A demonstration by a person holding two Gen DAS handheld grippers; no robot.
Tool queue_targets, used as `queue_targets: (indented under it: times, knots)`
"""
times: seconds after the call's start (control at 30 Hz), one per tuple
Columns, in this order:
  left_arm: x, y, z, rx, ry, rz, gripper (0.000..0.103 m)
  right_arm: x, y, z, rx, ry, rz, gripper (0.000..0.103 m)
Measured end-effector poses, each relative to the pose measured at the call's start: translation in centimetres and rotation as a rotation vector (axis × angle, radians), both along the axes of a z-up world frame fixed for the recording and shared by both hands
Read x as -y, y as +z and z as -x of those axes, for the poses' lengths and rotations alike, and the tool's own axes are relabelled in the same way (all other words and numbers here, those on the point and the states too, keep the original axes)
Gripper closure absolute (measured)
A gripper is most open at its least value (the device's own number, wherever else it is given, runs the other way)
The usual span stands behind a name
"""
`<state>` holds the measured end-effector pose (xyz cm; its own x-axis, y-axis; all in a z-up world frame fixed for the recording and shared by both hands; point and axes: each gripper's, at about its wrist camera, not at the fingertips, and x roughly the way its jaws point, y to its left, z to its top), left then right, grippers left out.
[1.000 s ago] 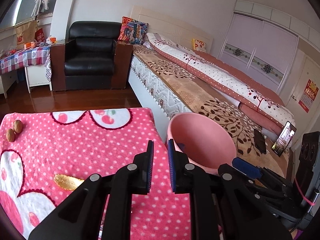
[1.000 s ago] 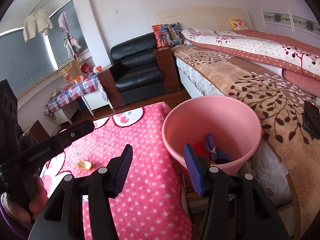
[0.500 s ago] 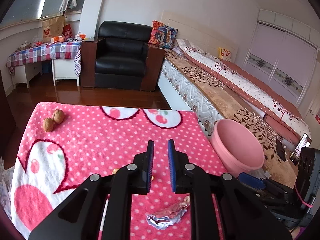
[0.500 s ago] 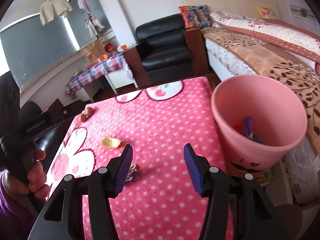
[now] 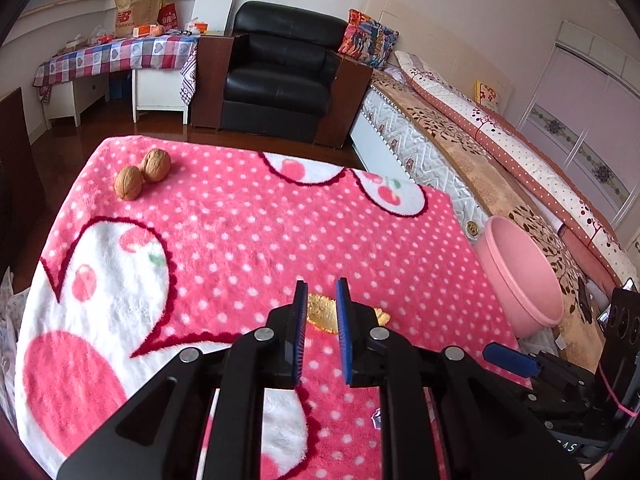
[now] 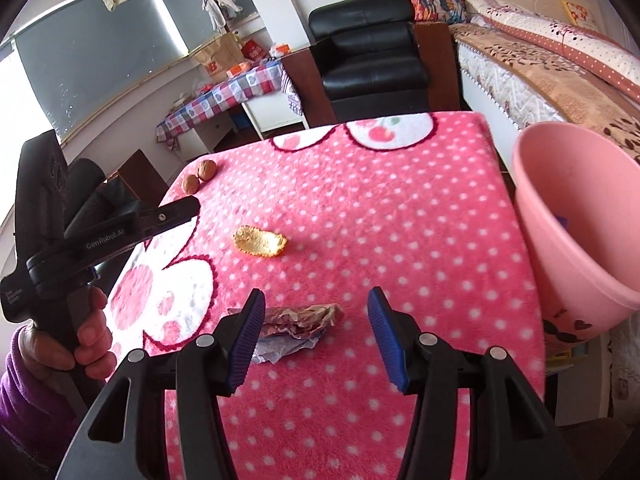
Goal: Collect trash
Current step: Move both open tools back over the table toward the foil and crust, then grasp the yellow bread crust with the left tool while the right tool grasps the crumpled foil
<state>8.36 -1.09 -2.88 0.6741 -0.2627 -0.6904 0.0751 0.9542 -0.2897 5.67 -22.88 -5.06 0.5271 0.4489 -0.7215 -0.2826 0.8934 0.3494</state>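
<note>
Two scraps lie on the pink blanket (image 6: 360, 208) — a brittle orange peel (image 6: 260, 241) ahead of the narrowly parted, empty left gripper (image 5: 322, 300), and a light crumpled wrapper (image 6: 304, 320) — pinch its bunched middle — before the wide-open right gripper (image 6: 316, 312).

Left hand-held gripper (image 5: 321, 300) jaws narrowly parted, right hand-held gripper (image 6: 316, 312) jaws wide, both angled downward
</note>
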Motion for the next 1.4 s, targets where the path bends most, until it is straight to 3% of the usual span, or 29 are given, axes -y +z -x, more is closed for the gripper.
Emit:
queue_targets:
  times: [0.33, 0.67, 0.8, 1.03, 1.07, 1.1, 1.13, 1.4]
  knots:
    - [1.0, -3.1, -1.4, -0.100, -0.009, 0.005, 0.089, -1.6, -1.8, -0.7, -0.051, 0.053, 0.000, 0.049]
    - [0.2, -4.3, -2.4, -0.161, 0.040, 0.029, 0.089, -2.0, -2.4, -1.0, -0.072, 0.075, -0.021, 0.049]
    - [0.5, -4.7, -2.8, -0.169, 0.032, 0.046, 0.073, -2.0, -2.4, -1.0, -0.070, 0.077, -0.024, 0.049]
    - [1.5, -4.5, -2.8, -0.130, 0.028, 0.017, 0.072, -1.9, -2.5, -0.8, -0.063, 0.082, -0.038, 0.049]
    - [1.5, -4.3, -2.7, -0.116, 0.027, 0.013, 0.075, -1.8, -2.5, -0.8, -0.062, 0.082, -0.043, 0.049]
    - [1.6, -4.2, -2.6, -0.105, 0.027, 0.005, 0.087, -1.7, -2.4, -0.8, -0.061, 0.081, -0.049, 0.049]
    - [1.8, -4.1, -2.7, -0.101, 0.025, 0.003, 0.093, -1.7, -2.4, -0.8, -0.060, 0.080, -0.056, 0.049]
    - [2.0, -2.7, -1.9, -0.034, 0.007, 0.009, 0.101, -1.2, -2.1, -1.4, -0.064, 0.061, -0.096, 0.048]
